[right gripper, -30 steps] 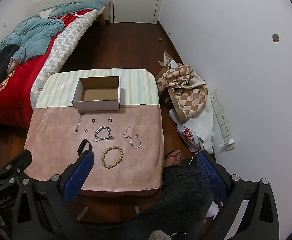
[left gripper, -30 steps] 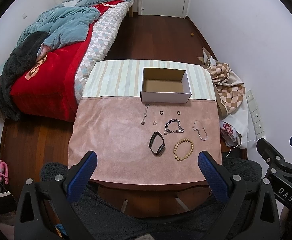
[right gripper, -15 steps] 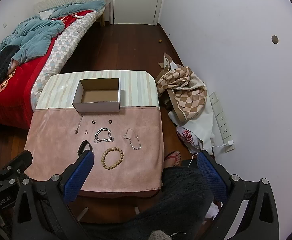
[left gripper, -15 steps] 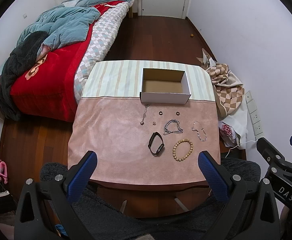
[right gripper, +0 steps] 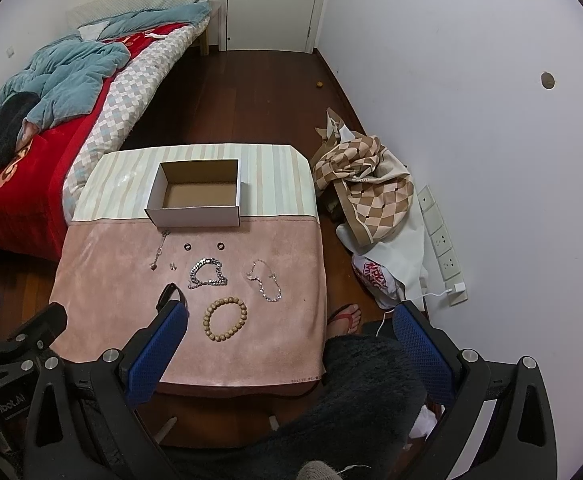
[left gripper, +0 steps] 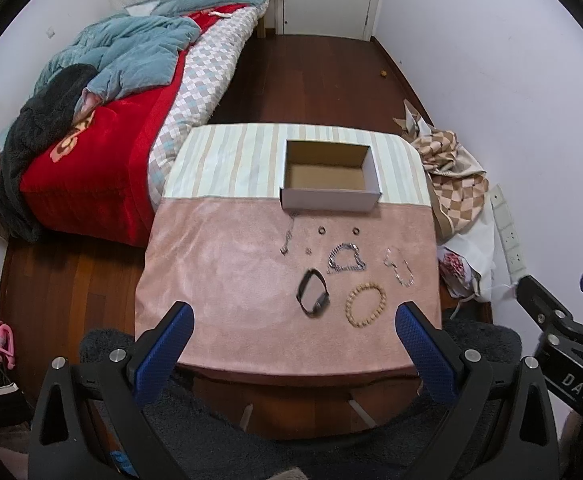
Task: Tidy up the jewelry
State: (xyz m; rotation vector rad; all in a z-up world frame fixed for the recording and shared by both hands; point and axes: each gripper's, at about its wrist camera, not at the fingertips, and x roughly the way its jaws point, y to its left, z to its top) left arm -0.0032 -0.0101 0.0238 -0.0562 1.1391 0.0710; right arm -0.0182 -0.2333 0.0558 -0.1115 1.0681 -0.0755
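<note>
Both grippers hang spread wide and hold nothing: my left gripper (left gripper: 291, 328) and right gripper (right gripper: 291, 328) sit above the near edge of the table (left gripper: 219, 280). Ahead of the left one I see the black band (left gripper: 312, 293) and bead bracelet (left gripper: 365, 305), with the open box (left gripper: 330, 176) farther out beyond them.

One box (left gripper: 330, 199), two rings (left gripper: 322, 231), three bracelets (left gripper: 365, 304), one black band (left gripper: 312, 291), one pendant chain (left gripper: 287, 238), one tiny stud (left gripper: 308, 250)
</note>
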